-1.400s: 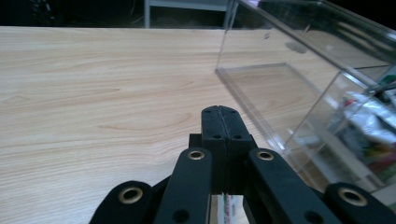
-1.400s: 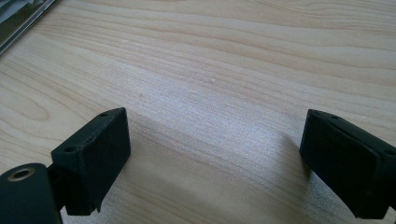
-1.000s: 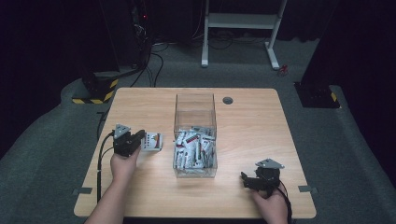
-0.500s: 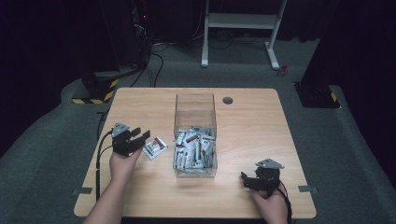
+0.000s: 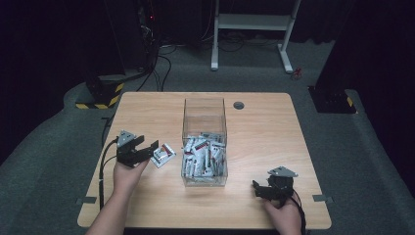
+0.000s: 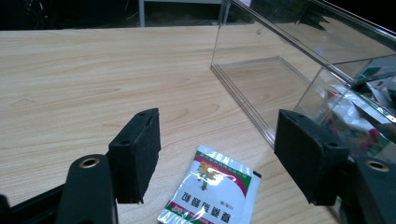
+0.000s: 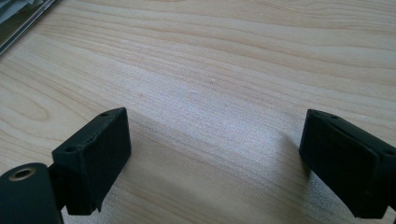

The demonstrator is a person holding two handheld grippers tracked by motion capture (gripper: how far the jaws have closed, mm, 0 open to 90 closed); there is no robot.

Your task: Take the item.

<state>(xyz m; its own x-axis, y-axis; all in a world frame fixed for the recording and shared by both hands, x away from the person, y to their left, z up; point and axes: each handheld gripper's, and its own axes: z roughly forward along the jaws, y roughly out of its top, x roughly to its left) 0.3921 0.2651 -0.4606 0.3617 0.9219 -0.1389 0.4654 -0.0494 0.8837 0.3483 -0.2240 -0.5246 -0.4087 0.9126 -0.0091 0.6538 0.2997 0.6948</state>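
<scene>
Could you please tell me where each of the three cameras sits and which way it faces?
High view: above the person's side, looking forward and down on the light wooden table; forearms, left gripper, right gripper.
Left gripper view: on the left gripper, facing the white foil sachet; open jaws.
Right gripper view: on the right gripper, facing bare tabletop; open jaws.
Shared: the clear plastic box.

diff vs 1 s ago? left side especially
The left gripper has drawn back from the packet toward the person and the table's left edge; its jaws now stand open and the packet lies free on the table beside the clear box. The right gripper, open, and the box's contents stayed put.
</scene>
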